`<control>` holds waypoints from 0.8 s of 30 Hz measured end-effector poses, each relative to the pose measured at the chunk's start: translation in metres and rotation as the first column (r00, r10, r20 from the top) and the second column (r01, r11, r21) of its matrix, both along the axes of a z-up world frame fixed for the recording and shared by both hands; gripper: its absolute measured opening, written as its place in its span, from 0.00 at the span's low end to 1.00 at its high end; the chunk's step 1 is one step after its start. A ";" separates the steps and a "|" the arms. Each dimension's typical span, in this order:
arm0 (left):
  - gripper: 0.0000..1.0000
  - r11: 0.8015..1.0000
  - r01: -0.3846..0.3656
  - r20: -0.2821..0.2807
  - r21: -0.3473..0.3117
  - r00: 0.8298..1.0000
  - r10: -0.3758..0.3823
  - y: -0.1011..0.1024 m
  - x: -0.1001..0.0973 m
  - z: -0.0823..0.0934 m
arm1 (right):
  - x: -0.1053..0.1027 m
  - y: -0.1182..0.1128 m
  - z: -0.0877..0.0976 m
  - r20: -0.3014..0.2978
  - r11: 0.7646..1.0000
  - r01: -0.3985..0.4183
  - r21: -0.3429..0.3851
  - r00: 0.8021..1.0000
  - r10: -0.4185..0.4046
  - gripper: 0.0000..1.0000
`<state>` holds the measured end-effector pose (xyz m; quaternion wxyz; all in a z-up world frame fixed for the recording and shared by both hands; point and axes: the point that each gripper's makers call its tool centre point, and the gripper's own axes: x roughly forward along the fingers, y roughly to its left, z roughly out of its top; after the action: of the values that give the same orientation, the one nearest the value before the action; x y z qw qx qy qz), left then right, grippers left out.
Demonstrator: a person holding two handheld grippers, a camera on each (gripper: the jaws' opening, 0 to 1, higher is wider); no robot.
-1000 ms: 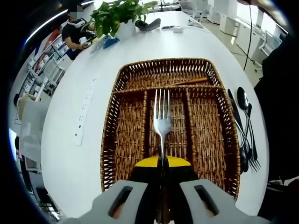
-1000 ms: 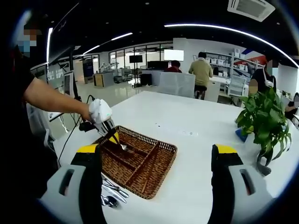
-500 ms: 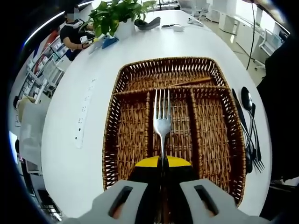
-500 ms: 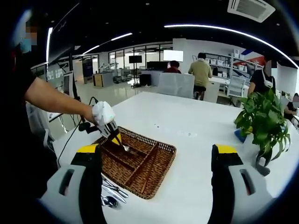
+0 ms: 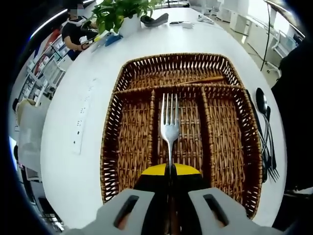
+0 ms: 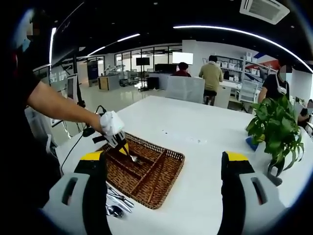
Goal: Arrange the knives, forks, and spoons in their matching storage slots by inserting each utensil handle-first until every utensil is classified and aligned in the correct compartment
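My left gripper (image 5: 169,172) is shut on a silver fork (image 5: 169,123), tines pointing away, held low over the middle long compartment of the brown wicker tray (image 5: 109,147). In the right gripper view the same left gripper (image 6: 119,142) dips the fork (image 6: 132,158) into the tray (image 6: 172,156), held by a person's arm. My right gripper (image 6: 164,157) is open and holds nothing, hanging above the white table short of the tray. Several dark-handled spoons and forks (image 5: 265,142) lie on the table beside the tray's right side, also the utensils (image 6: 117,200) near my right gripper's left jaw.
A wooden stick (image 5: 203,81) lies in the tray's far cross compartment. A potted plant (image 5: 117,12) stands at the table's far end, the plant (image 6: 276,127) on the right. A white power strip (image 5: 78,129) lies left of the tray. People stand in the background.
My left gripper has come down closer to the tray with the fork, so the tray looks larger. The right gripper has stayed put.
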<state>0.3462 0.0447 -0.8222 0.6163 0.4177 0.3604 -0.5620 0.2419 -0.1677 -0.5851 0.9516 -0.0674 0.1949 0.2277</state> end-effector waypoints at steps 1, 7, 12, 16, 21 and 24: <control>0.01 1.000 0.001 0.000 0.001 1.000 -0.001 0.000 0.000 -0.001 | 0.000 0.000 0.000 -0.001 1.000 0.001 0.000 1.000 -0.001 1.00; 0.01 1.000 0.000 -0.006 0.008 1.000 0.000 -0.002 0.000 -0.013 | -0.002 -0.003 -0.001 -0.007 1.000 0.007 -0.004 1.000 -0.007 1.00; 0.01 1.000 -0.016 -0.013 0.007 1.000 0.016 0.000 0.003 -0.021 | -0.003 -0.004 -0.002 -0.011 1.000 0.010 -0.005 1.000 -0.010 1.00; 0.01 1.000 -0.009 -0.012 0.010 1.000 0.009 -0.002 0.002 -0.023 | -0.004 -0.005 -0.003 -0.016 1.000 0.013 -0.004 1.000 -0.013 1.00; 0.01 1.000 -0.007 -0.011 0.011 1.000 0.007 -0.003 0.004 -0.025 | -0.005 -0.006 -0.006 -0.023 1.000 0.018 0.000 1.000 -0.018 1.00; 0.01 1.000 -0.007 -0.010 0.013 1.000 0.007 -0.004 0.005 -0.025 | -0.006 -0.007 -0.008 -0.026 1.000 0.018 -0.002 0.999 -0.018 1.00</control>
<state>0.3512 0.0408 -0.8474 0.6138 0.4176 0.3684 -0.5596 0.2361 -0.1746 -0.5927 0.9510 -0.0635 0.2082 0.2197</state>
